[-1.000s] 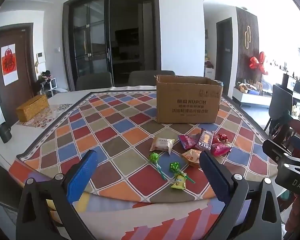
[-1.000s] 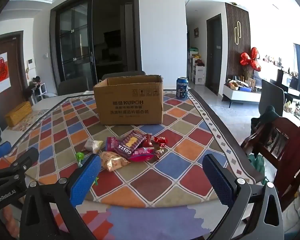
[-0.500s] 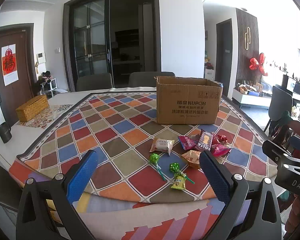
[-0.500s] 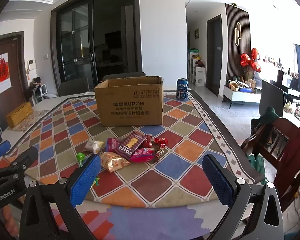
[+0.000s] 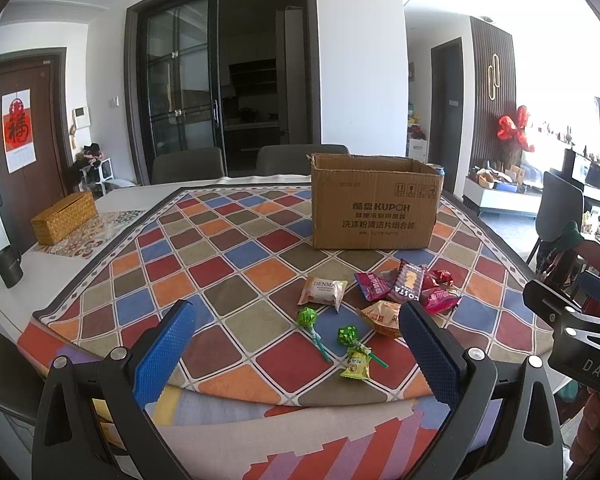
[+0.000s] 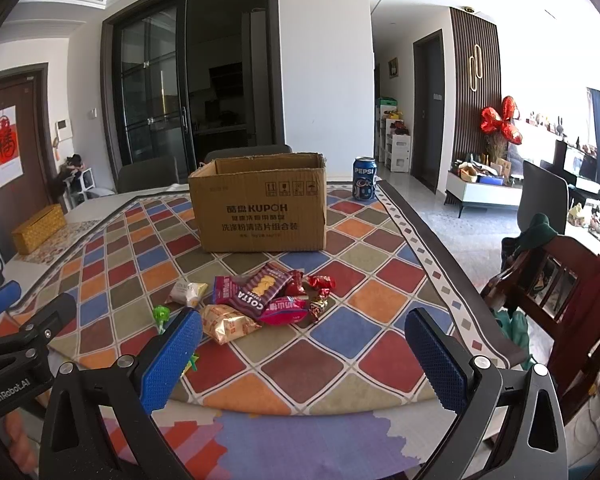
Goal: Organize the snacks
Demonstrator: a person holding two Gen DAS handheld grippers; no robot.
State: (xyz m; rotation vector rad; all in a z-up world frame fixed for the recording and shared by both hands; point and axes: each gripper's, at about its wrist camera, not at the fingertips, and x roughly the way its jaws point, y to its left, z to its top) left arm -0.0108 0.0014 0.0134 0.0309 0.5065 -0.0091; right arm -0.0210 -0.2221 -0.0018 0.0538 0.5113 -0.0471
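Left wrist view: the left gripper is spread wide and holds nothing, hovering over the near edge of the worktop. Just ahead of it, between its fingers, lie two green lollipops and a small yellow sachet. Further ahead and a little right sits a pale DENMA packet, with a heap of snacks to the right of it, near the right finger. Beyond the heap stands an open cardboard box, upright on the checked cloth. The right gripper shows at the far right edge of this view.

From the right wrist, the right gripper is likewise wide apart and empty. The snacks lie ahead and left of its centre, a golden packet just beyond the left finger. The box stands behind them, and a Pepsi can further back to its right.
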